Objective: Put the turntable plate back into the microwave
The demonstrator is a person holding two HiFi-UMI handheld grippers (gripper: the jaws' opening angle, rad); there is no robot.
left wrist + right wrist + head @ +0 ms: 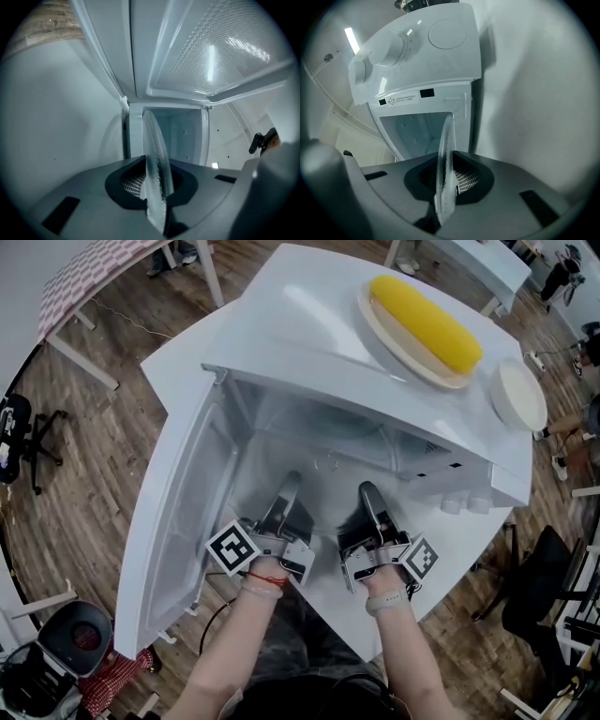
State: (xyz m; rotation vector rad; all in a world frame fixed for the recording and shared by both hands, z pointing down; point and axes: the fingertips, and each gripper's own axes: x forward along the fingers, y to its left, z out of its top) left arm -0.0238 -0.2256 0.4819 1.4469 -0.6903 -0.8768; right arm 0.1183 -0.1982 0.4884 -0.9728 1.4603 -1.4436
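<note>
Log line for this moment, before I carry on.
left gripper: shut on clear glass turntable plate rim | right gripper: shut on same plate | white microwave: door open | plate: at cavity opening, seating unclear

Bright, even room light washes a white microwave point(309, 343), bowed by a fisheye lens.
In the head view, glare sheens the cabinet top and the open door point(178, 512), and the floor point(84, 474) curves at the edges. Both gripper views are dimmer, bluish and ringed in black vignette; a strip light point(350, 40) flares upper left in the right one, and the turntable plate point(157, 159) blurs near each lens.
</note>
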